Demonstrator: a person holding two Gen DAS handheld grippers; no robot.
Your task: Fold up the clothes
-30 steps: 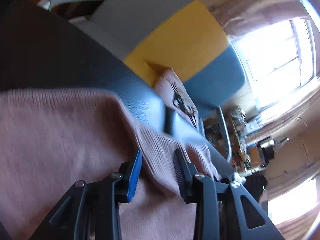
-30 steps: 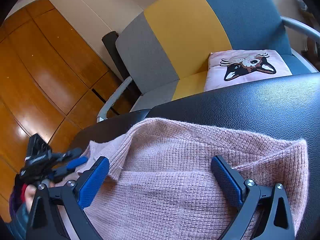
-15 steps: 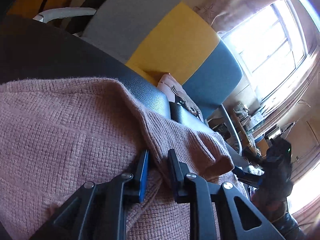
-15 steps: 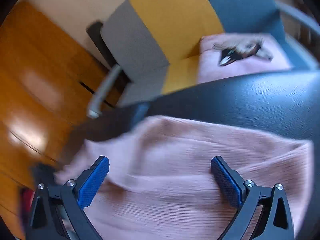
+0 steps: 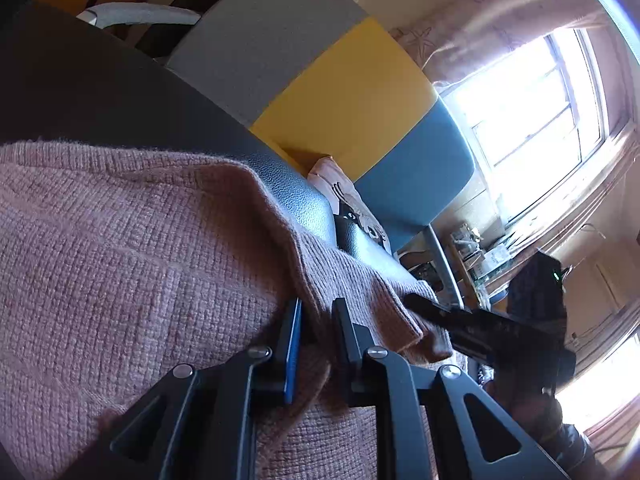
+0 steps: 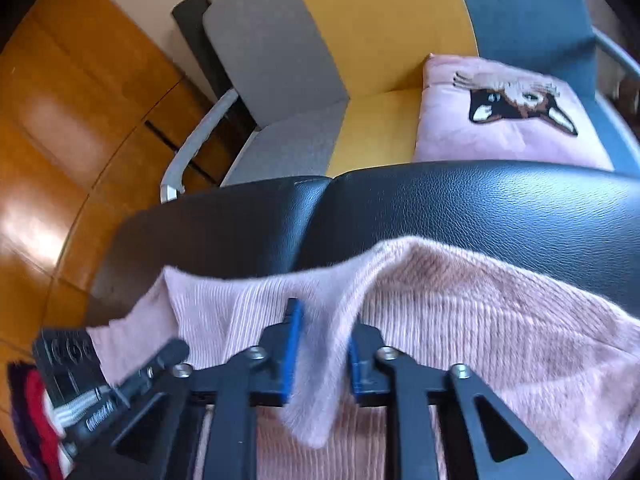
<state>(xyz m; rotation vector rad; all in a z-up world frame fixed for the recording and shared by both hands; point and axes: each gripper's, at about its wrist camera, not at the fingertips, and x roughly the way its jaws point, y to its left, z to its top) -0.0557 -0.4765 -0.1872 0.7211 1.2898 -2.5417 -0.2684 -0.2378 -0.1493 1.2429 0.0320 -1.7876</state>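
Between both pairs of jaws a ridge of the pink sweater (image 6: pixel 460 320) is pinched; it lies bunched, its folding unfinished.

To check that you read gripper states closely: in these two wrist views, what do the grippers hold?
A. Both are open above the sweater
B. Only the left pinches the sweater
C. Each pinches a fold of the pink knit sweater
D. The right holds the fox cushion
C: the left gripper and the right gripper each have a ridge of the pink knit sweater clamped between their pads.
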